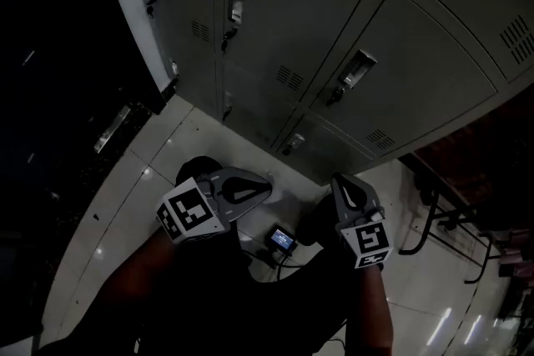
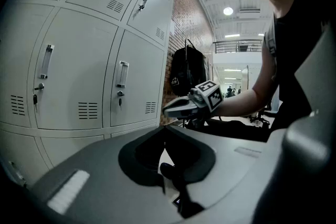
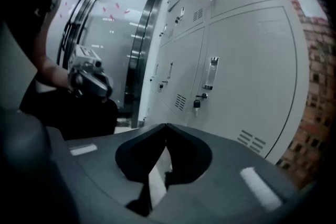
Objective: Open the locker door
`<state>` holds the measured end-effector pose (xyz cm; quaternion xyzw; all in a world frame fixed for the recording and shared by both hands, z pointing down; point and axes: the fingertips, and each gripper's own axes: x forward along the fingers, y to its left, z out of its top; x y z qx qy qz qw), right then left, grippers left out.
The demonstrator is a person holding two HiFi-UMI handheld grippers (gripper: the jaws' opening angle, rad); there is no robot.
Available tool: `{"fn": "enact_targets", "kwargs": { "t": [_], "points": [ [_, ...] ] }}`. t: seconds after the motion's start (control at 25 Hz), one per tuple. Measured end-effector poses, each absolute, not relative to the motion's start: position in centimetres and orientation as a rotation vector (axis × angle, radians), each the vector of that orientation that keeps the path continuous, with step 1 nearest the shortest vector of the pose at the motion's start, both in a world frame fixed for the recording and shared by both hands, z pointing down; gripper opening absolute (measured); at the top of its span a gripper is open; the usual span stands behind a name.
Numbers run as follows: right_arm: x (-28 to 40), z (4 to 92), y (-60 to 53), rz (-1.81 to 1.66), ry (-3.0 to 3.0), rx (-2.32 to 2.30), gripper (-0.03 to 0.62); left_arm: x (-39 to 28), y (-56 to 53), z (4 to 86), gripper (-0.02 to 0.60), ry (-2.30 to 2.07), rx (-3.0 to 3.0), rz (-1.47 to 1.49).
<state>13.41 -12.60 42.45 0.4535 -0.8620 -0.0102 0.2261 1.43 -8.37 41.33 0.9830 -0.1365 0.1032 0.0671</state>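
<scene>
Grey locker doors fill the top of the head view, all closed. One door (image 1: 400, 71) carries a recessed handle (image 1: 355, 71) with a key in the lock below it. My left gripper (image 1: 265, 186) and right gripper (image 1: 338, 181) hang low in front of the lockers, apart from them and side by side. Both are shut with nothing between the jaws. In the left gripper view my left gripper (image 2: 164, 127) points along the locker row, with a door handle (image 2: 123, 73) ahead. In the right gripper view my right gripper (image 3: 166, 126) sits below a handle (image 3: 211, 72) and its key (image 3: 197, 105).
A small device with a lit screen (image 1: 282, 240) lies on the tiled floor between my grippers. A black backpack (image 2: 188, 68) hangs by the brick wall past the lockers. Chair legs (image 1: 434, 213) stand at the right. A dark glass doorway (image 3: 144, 34) is left of the lockers.
</scene>
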Motion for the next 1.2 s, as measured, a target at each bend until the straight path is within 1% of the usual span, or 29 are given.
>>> {"fn": "enact_targets", "kwargs": {
  "t": [0.04, 0.08, 0.12, 0.16, 0.32, 0.56, 0.68, 0.72, 0.76, 0.96, 1.2],
  "points": [
    [13.5, 42.6, -14.0, -0.076, -2.314, 1.264, 0.003, 1.3, -8.4, 41.3, 0.011, -0.409, 2.965, 0.312],
    [13.7, 42.7, -15.5, -0.125, -2.251, 1.275, 0.021, 1.1, -8.5, 41.3, 0.011, -0.407, 2.966, 0.313],
    [13.7, 42.7, -16.9, -0.177, -2.185, 1.283, 0.070, 0.9, -8.5, 41.3, 0.011, -0.406, 2.966, 0.313],
    [13.8, 42.6, -18.2, -0.233, -2.114, 1.287, 0.086, 0.8, -8.6, 41.2, 0.011, -0.406, 2.966, 0.311],
    [14.0, 41.8, -23.1, -0.472, -1.807, 1.268, 0.087, 0.5, -8.6, 41.1, 0.011, -0.411, 2.967, 0.296],
    [12.8, 40.9, -27.9, -0.768, -1.499, 1.159, 0.130, 0.4, -8.6, 40.8, 0.011, -0.407, 2.963, 0.270],
    [11.9, 40.6, -29.0, -0.829, -1.461, 1.141, 0.121, 0.3, -8.6, 40.8, 0.011, -0.401, 2.965, 0.266],
    [11.8, 40.6, -29.2, -0.834, -1.454, 1.140, 0.074, 0.3, -8.6, 40.8, 0.011, -0.402, 2.964, 0.266],
    [11.8, 40.5, -29.3, -0.833, -1.451, 1.146, 0.041, 0.3, -8.7, 40.8, 0.011, -0.404, 2.963, 0.268],
    [11.3, 40.3, -27.5, -0.833, -1.481, 1.153, 0.032, 0.2, -8.7, 40.8, 0.011, -0.405, 2.965, 0.265],
    [10.3, 40.3, -21.1, -0.884, -1.573, 1.110, 0.035, 0.2, -8.7, 40.9, 0.011, -0.407, 2.965, 0.275]
  ]
}}
